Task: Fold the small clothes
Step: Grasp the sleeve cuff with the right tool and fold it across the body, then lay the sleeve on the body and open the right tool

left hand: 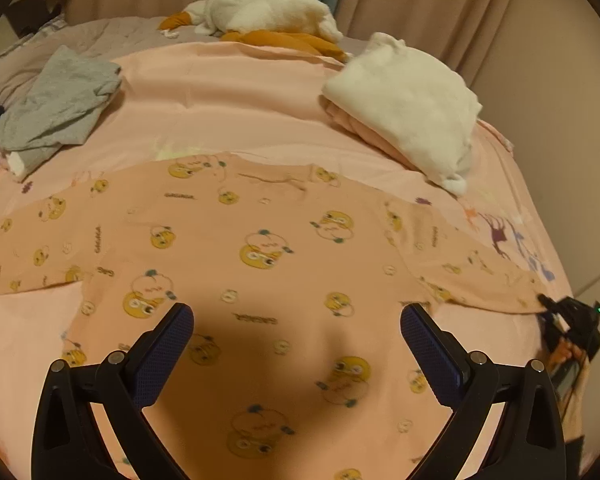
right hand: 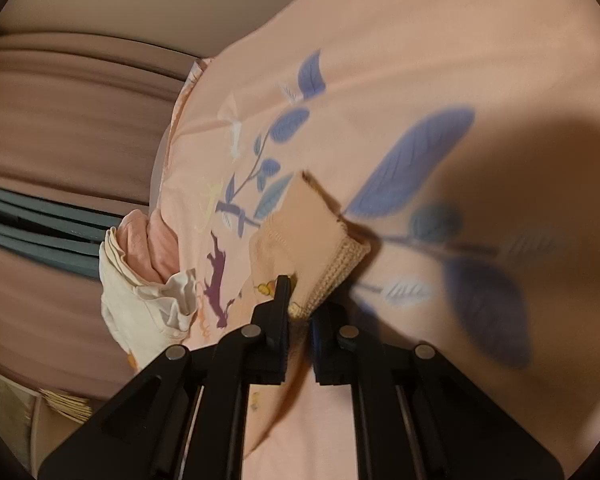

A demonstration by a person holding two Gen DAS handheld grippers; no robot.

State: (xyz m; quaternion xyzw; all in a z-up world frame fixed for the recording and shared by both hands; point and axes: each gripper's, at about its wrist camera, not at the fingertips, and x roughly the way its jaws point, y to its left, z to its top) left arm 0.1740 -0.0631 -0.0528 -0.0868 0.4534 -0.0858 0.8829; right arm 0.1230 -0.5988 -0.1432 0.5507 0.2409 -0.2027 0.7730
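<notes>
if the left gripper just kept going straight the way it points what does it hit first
Probably the peach shirt with yellow cartoon prints, spread flat on the bed right under the open left gripper. Depth is unclear, but nothing sits between them.

The shirt's (left hand: 259,280) hem runs off the bottom edge; its cuff (right hand: 328,256) disappears between the right tongs (right hand: 297,300). The bedsheet's leaf print (right hand: 488,304) is blurred.

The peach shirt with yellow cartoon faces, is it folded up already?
No, the peach shirt with yellow cartoon faces lies spread flat on the pink bedsheet, both sleeves stretched out sideways.
</notes>
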